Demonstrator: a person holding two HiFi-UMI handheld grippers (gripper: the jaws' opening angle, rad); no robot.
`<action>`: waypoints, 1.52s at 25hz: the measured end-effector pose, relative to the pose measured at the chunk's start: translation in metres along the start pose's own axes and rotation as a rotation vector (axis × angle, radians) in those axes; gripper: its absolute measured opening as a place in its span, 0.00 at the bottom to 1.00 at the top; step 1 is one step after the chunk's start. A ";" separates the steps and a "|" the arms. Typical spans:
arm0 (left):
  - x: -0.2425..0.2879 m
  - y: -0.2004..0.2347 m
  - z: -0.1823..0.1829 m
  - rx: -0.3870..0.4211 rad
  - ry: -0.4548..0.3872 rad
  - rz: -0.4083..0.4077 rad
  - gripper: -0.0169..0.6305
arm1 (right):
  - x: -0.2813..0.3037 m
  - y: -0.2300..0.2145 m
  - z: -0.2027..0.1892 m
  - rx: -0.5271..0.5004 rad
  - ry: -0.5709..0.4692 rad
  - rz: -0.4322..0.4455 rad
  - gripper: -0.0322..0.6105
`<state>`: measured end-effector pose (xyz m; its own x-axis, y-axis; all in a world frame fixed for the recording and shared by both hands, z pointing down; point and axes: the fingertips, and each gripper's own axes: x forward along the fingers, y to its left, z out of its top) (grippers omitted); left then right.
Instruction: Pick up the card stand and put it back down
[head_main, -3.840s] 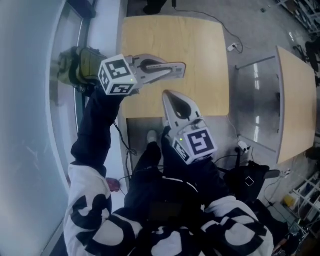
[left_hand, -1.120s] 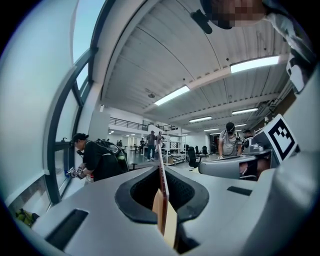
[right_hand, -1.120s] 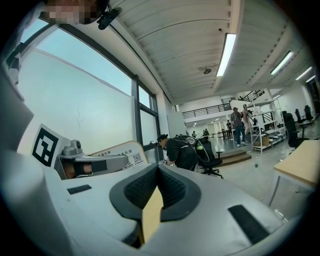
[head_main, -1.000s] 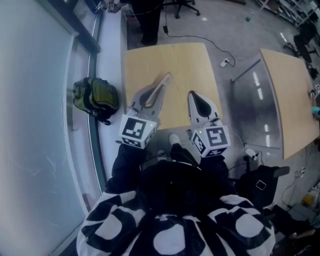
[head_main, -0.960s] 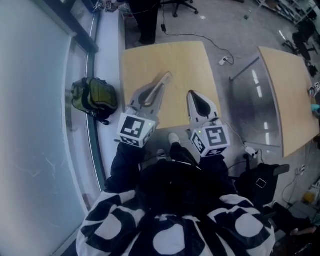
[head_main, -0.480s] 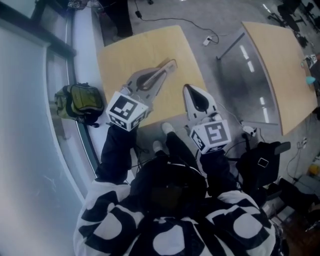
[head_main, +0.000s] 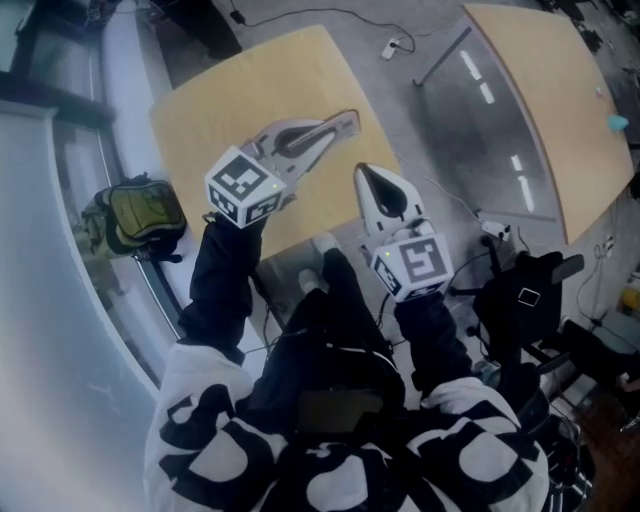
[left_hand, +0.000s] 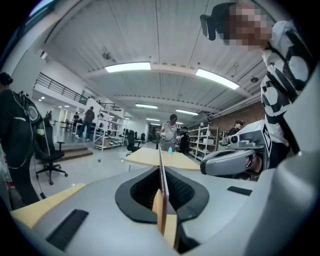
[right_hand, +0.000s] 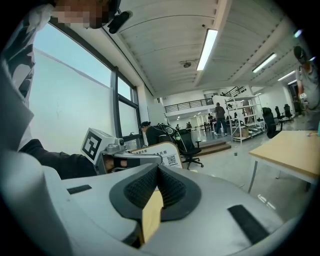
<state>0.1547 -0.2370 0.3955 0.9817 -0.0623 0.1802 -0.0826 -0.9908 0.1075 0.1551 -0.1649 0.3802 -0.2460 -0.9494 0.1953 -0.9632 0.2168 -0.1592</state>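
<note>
No card stand shows in any view. My left gripper (head_main: 350, 119) hangs over the near part of a light wooden table (head_main: 220, 90), pointing right, its jaws shut with nothing between them. My right gripper (head_main: 363, 172) is held just off the table's near right corner, also shut and empty. In the left gripper view the left gripper's (left_hand: 160, 150) pads meet in a thin line, and the right gripper (left_hand: 235, 160) shows beside it. In the right gripper view the right gripper's (right_hand: 157, 169) pads are pressed together, with the left gripper (right_hand: 127, 159) at its left.
A green backpack (head_main: 135, 215) lies by the window at the left. A second wooden table (head_main: 560, 100) stands at the right, with a black bag (head_main: 520, 300) and cables on the floor near it. A white sign with a printed code (right_hand: 162, 152) and several people stand farther off.
The head view has swung, so the table now sits further up and left. The left gripper has risen a little and both grippers stay shut and empty.
</note>
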 end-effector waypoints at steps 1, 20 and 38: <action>0.006 0.004 -0.007 -0.005 0.003 -0.014 0.05 | 0.002 -0.004 -0.004 -0.001 0.004 -0.003 0.06; 0.095 0.048 -0.166 0.022 0.159 -0.178 0.05 | 0.041 -0.048 -0.099 0.047 0.097 -0.040 0.06; 0.112 0.058 -0.207 -0.071 0.185 -0.166 0.07 | 0.031 -0.073 -0.116 0.043 0.116 -0.121 0.06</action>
<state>0.2244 -0.2767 0.6248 0.9353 0.1302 0.3289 0.0591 -0.9742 0.2177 0.2055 -0.1833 0.5101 -0.1419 -0.9349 0.3253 -0.9815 0.0902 -0.1690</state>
